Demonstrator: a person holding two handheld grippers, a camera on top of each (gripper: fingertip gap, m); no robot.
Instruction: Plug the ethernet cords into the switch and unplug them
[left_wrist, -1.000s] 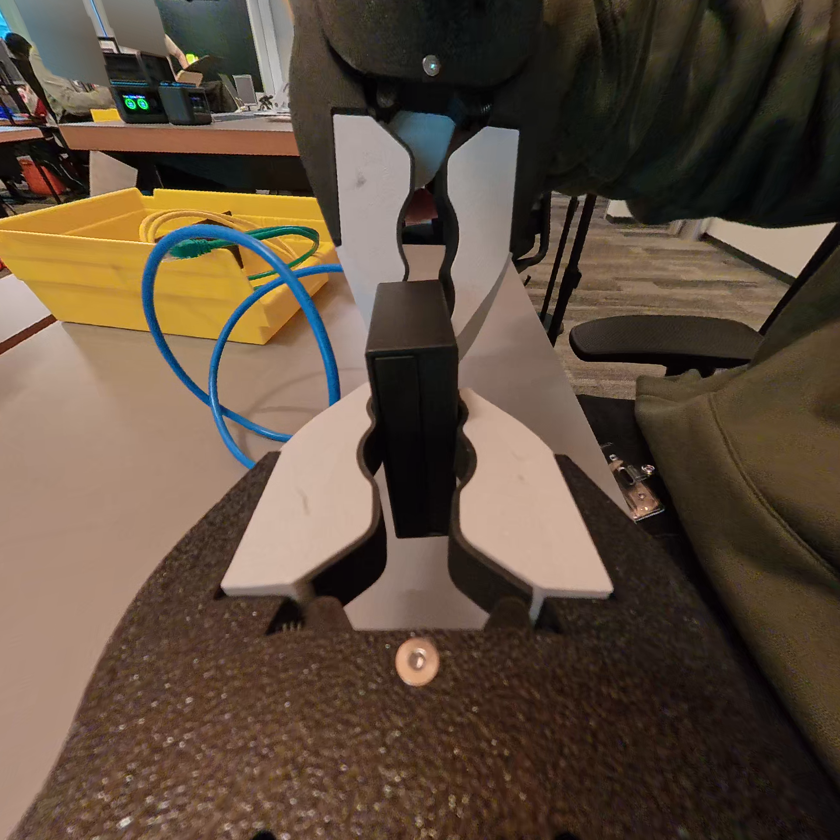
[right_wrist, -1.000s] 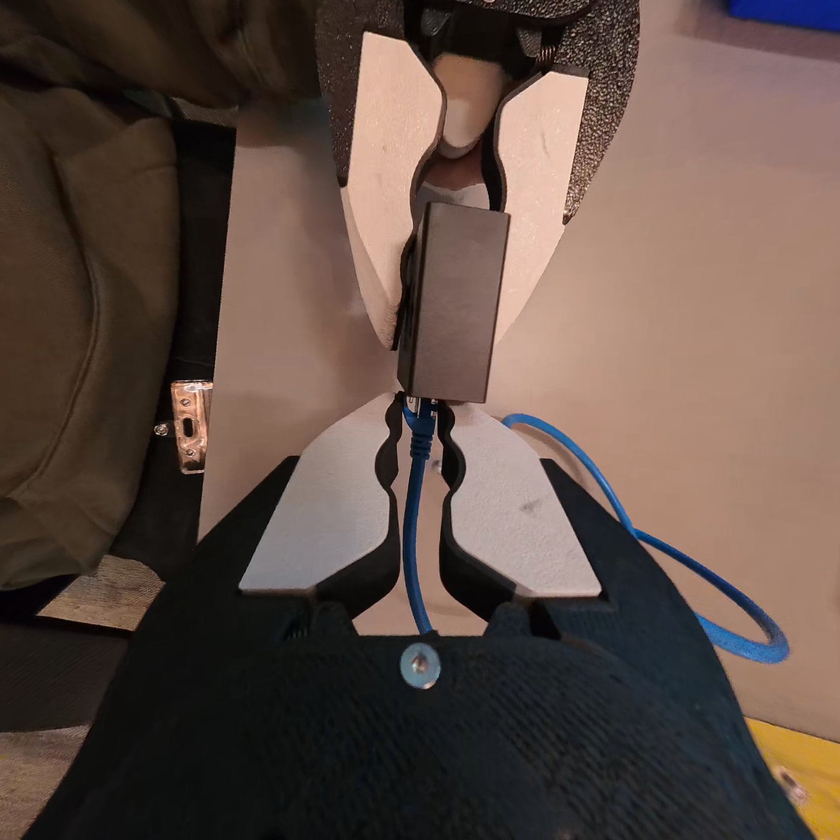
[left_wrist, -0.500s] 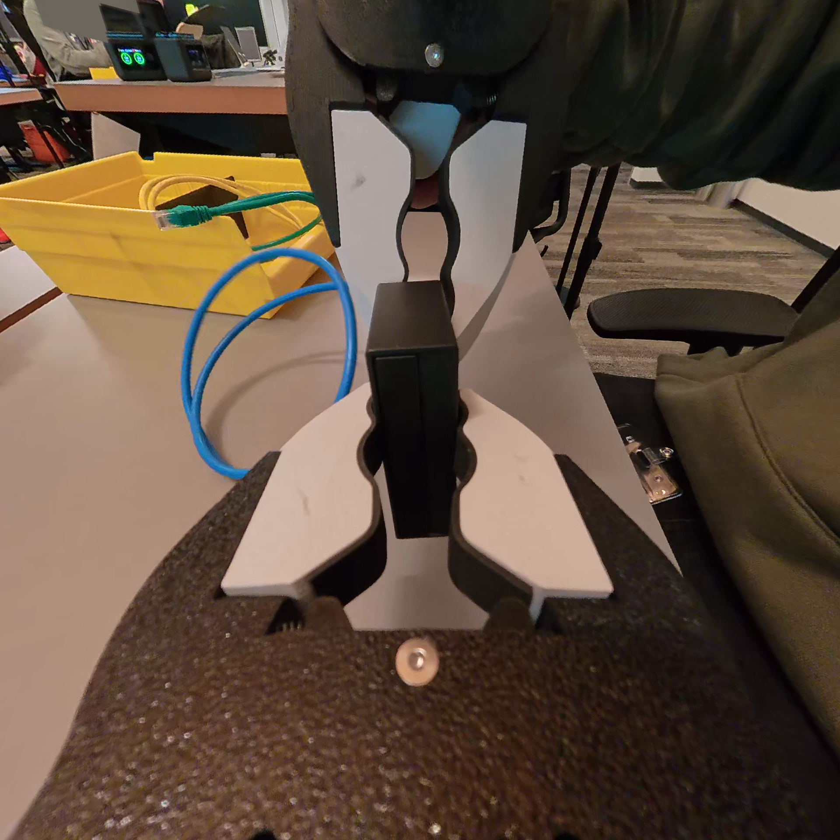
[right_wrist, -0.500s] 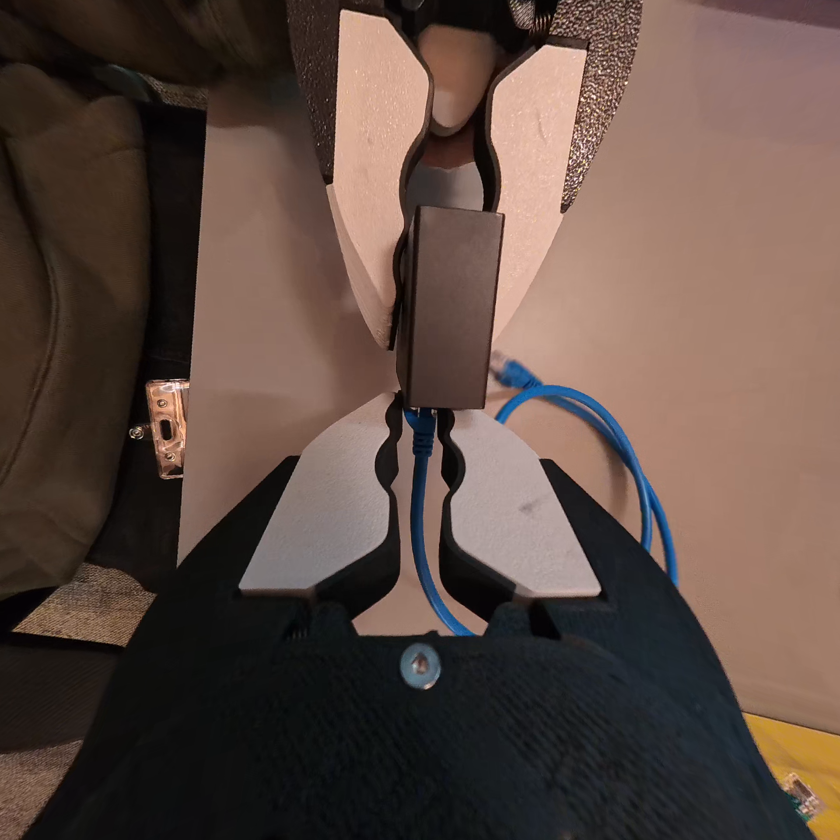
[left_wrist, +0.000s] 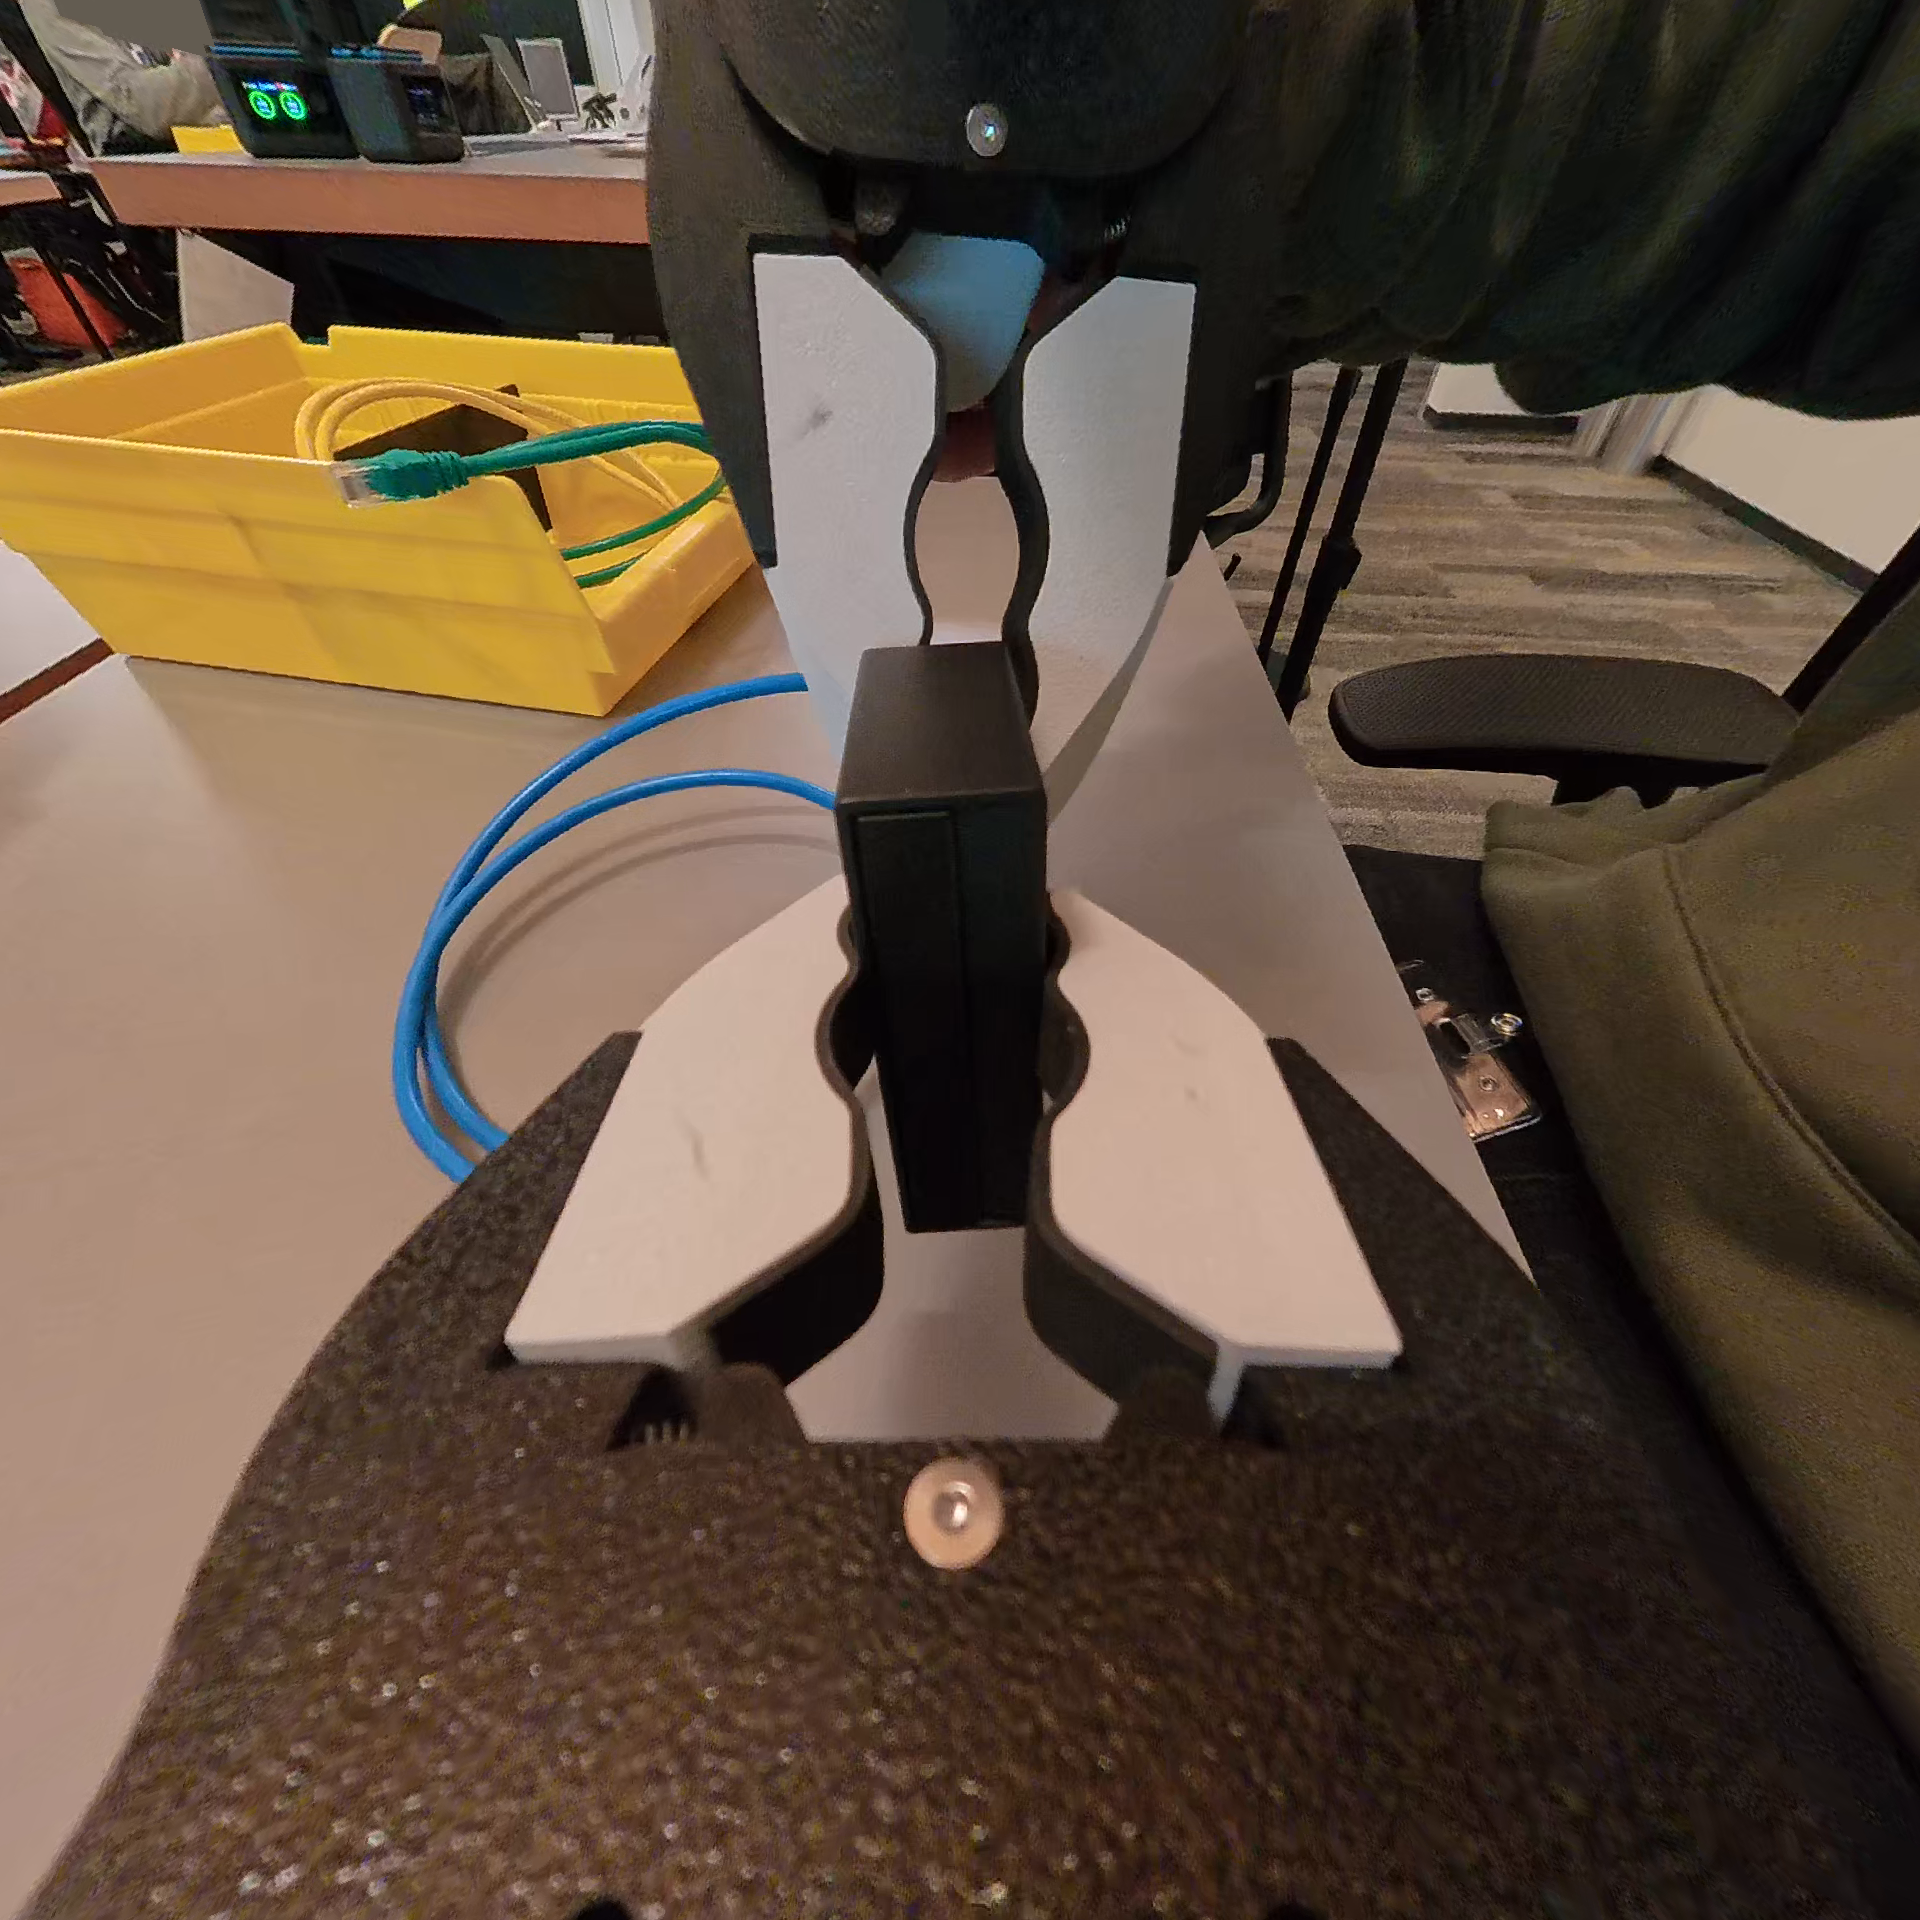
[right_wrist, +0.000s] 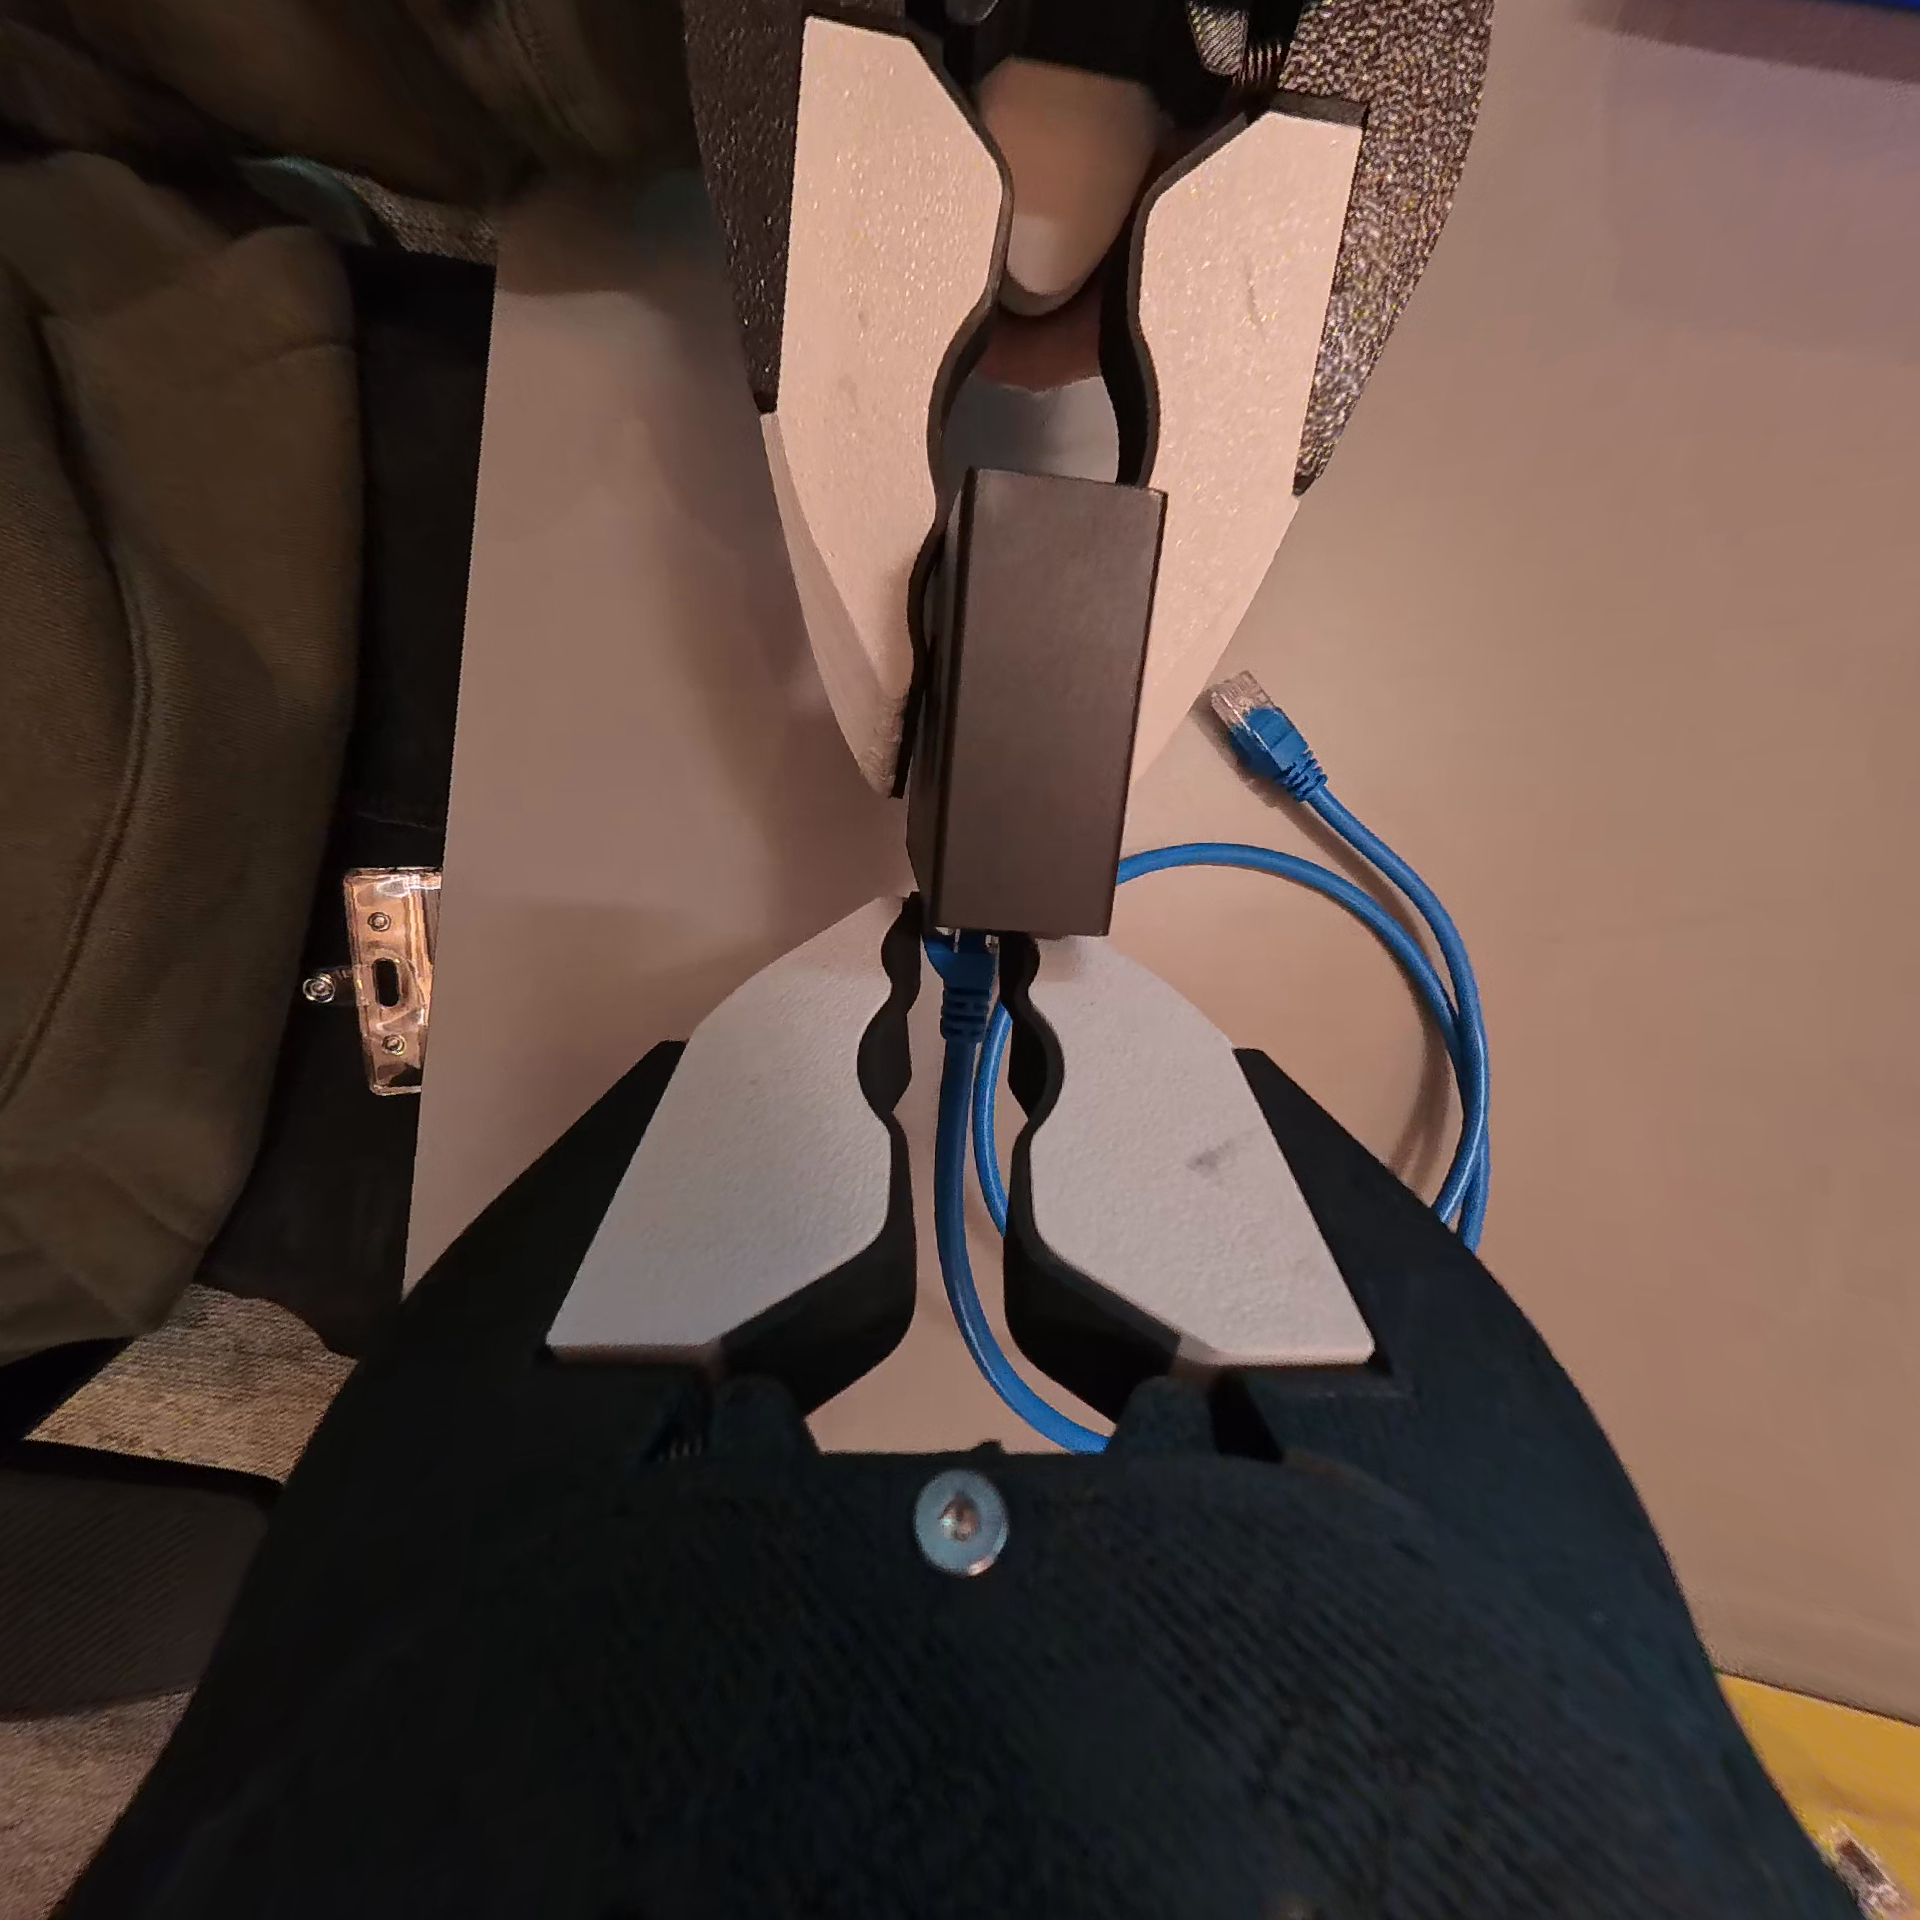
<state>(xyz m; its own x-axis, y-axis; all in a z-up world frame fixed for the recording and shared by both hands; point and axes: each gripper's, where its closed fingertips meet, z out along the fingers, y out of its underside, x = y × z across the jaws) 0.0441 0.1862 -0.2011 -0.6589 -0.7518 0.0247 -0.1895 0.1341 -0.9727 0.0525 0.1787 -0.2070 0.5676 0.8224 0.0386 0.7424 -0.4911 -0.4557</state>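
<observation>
The left gripper (left_wrist: 951, 935) pinches the black switch (left_wrist: 940, 935) above the grey table (left_wrist: 208, 935), while the right gripper (right_wrist: 961, 940) clamps the blue ethernet cord (right_wrist: 961, 1039) just behind its plug, which sits in the switch's end. The cord's free plug (right_wrist: 1257, 727) lies on the table beside the switch. The yellow bin (left_wrist: 312, 582) at the far table edge holds a green cord (left_wrist: 540, 457) and a coiled yellow cord (left_wrist: 416, 400).

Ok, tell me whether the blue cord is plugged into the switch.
Plugged in at one end: a blue cord connector sits in the black switch, between the right gripper's fingers. Its other connector lies loose on the table.
</observation>
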